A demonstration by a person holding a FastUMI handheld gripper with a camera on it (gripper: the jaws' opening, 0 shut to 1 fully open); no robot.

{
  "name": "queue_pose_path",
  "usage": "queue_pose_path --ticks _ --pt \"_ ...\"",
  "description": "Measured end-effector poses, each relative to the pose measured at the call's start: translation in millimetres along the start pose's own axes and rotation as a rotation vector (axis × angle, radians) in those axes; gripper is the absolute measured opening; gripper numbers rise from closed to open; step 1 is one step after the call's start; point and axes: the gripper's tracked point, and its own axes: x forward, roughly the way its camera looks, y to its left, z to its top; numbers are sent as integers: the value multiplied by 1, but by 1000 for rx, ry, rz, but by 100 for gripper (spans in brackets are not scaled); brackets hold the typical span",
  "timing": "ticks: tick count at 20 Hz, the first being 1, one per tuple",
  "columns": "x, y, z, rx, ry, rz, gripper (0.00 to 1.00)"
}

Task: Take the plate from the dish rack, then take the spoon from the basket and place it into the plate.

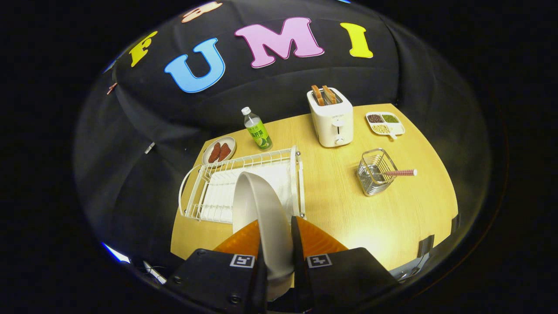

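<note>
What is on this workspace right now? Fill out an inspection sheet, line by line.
Surface: light wooden table, bare ahead of the gripper.
Job's things: grey plate held on edge between the fingers, above the white dish rack; spoon with a red patterned handle lying across the wire basket.
Clutter: white toaster with two bread slices; green drink bottle; small plate with two reddish pieces; divided tray of beans.
Gripper: gripper shut on the plate's rim.
Cables: nothing seen.
Surroundings: black cloth booth wall.
</note>
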Motion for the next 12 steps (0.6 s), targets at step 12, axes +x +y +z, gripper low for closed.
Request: queue_pose_path --ticks 12 --pt "-7 -71 -109 149 180 34 28"
